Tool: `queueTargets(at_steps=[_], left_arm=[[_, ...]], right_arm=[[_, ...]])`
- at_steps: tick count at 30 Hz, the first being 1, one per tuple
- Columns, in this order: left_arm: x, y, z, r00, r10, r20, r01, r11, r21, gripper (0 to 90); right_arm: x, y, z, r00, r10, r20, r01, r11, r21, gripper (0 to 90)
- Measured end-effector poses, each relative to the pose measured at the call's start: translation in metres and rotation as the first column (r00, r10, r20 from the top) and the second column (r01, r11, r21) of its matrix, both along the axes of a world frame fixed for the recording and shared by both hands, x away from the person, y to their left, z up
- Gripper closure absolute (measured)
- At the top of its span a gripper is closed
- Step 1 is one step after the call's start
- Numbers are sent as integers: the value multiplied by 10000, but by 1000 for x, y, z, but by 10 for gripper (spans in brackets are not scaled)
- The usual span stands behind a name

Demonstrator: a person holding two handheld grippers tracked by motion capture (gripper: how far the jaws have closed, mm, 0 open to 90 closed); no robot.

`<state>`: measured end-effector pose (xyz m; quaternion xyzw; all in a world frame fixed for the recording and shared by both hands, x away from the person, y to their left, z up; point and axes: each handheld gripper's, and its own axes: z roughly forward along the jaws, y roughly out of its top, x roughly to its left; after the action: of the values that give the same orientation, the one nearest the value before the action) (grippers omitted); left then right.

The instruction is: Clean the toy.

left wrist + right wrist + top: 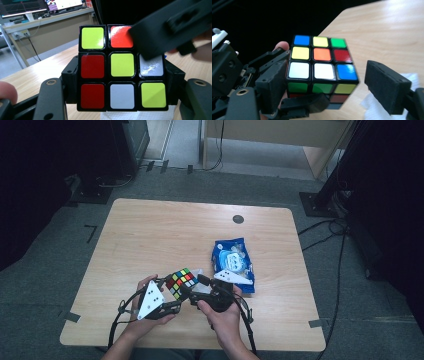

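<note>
A scrambled Rubik's cube [181, 281] is held up over the table's near edge. My left gripper [175, 290] is shut on it. In the left gripper view its two black jaws press the cube [122, 67] from both sides, and a red, yellow and white face looks at the camera. My right gripper [196, 286] stands just right of the cube and is open. In the right gripper view the cube [322, 65] lies between its pads [387, 87]: the right pad is well clear of it and the left pad is close beside it. One right jaw crosses the cube's top corner in the left gripper view.
A blue snack packet [232, 262] lies on the wooden table [150, 235] to the right of the hands. A white tissue [374, 107] lies on the table under the cube. A small dark round cap [238, 219] is set in the far side of the table.
</note>
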<state>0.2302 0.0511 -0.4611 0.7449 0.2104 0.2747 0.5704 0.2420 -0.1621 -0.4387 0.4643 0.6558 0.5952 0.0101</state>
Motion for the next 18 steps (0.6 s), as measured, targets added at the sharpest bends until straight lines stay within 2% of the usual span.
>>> queueTargets(at_steps=[2, 4, 7, 11, 12, 13, 14, 15, 18], left_arm=[[-1, -2, 0, 10000, -3, 53, 2, 10000, 37, 342], [-4, -6, -1, 9998, -64, 189, 62, 9999, 116, 342], [-4, -6, -1, 9999, -131, 107, 131, 9999, 0, 341], [-2, -6, -2, 9996, -283, -18, 283, 9995, 136, 335], [-2, -7, -4, 9993, -386, -1, 386, 9986, 355, 326], [-2, -7, -4, 9993, -386, -1, 386, 9986, 355, 302], [-2, -7, -5, 9984, -559, 25, 556, 9961, 692, 276], [-2, -7, -5, 9984, -559, 25, 556, 9961, 692, 266], [-1, -4, -8, 9968, -792, 111, 773, 9895, 1218, 248]], right_arm=[[1, 1, -3, 9997, 46, -244, -42, 9998, 179, 226], [1, 1, -4, 9993, 233, -288, -218, 9984, 526, 328], [0, 0, -4, 9994, 197, -292, -176, 9973, 707, 341], [0, -1, -4, 9988, 222, -439, -199, 9984, 527, 344], [1, -2, -4, 9985, 236, -494, -212, 9986, 492, 344], [1, -2, -4, 9985, 236, -494, -212, 9986, 492, 344], [3, -4, -3, 9986, 214, -488, -194, 9990, 406, 344], [3, -4, -3, 9986, 214, -488, -194, 9990, 406, 344], [6, -16, 4, 9996, -41, -283, 51, 9994, 352, 344]])
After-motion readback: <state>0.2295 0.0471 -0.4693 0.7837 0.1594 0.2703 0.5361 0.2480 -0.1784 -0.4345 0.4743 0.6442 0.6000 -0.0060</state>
